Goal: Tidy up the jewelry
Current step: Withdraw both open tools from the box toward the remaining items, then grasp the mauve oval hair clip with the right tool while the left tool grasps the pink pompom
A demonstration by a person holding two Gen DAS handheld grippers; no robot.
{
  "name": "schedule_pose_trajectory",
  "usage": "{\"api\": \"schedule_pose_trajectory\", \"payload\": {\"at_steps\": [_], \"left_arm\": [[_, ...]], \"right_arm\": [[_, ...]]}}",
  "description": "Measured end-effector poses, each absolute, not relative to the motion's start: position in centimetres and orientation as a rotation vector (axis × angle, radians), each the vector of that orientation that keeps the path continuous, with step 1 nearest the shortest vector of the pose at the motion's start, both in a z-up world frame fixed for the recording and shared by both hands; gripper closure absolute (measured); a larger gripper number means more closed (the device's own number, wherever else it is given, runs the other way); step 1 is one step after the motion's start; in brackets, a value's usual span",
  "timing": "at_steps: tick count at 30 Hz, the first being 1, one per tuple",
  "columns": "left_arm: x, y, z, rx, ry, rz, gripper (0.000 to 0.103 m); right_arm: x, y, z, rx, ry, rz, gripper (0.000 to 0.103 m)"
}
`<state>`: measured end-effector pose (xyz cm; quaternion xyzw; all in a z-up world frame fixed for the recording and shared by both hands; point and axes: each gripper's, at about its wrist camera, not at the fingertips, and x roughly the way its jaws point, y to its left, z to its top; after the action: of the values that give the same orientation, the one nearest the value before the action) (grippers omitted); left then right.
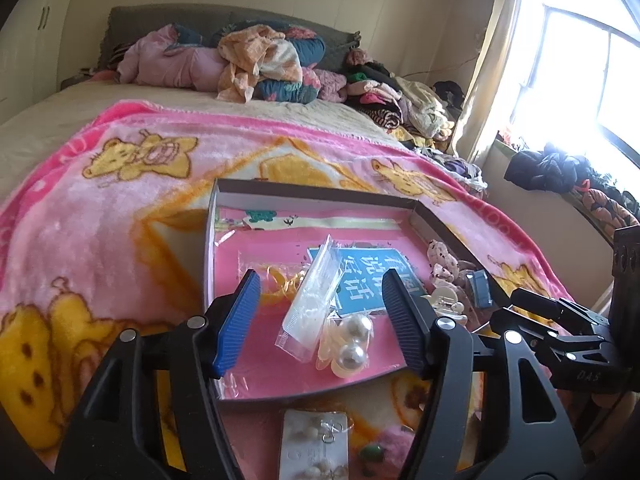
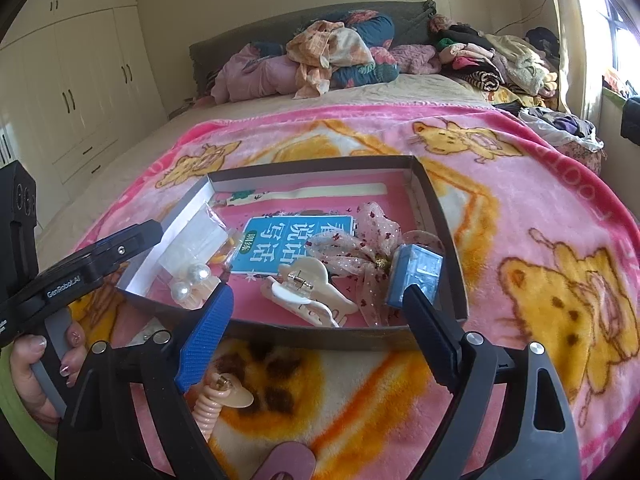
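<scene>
Fingers (image 1: 236, 320) spread over pearls (image 1: 352, 342), hair claw (image 2: 308, 294) (right view only)

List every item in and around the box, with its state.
box: open, lidless
pearl earrings: in box
clear bag: in box
hair claw: in box
ribbon bow: in box
earring card: outside box, on blanket
left gripper: open, empty
right gripper: open, empty
</scene>
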<state>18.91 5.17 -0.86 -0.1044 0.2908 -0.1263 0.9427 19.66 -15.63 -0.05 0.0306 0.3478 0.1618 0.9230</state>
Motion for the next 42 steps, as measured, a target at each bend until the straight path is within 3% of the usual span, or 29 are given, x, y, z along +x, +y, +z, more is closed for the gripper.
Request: {"api": "schedule_pose_trajectory", "payload": {"at_steps": [10,23,42], "left_arm": [[16.6,5.3,0.7,-0.198,0.565,-0.262,0.029],[14.4,5.2,0.9,-0.19,0.561,-0.269,0.015],[11.8,3.7,-0.1,-0.114,0.597,-0.302,0.014]], "right_arm": [[17.4,-16.4,0.8,0.077,0.69,0.334,0.018],[14.6,-17.2,0.9,0.09,0.694,0.343,0.018],[11.5,-16.2,-1.5,0.066,0.765,0.375,0.018]]}}
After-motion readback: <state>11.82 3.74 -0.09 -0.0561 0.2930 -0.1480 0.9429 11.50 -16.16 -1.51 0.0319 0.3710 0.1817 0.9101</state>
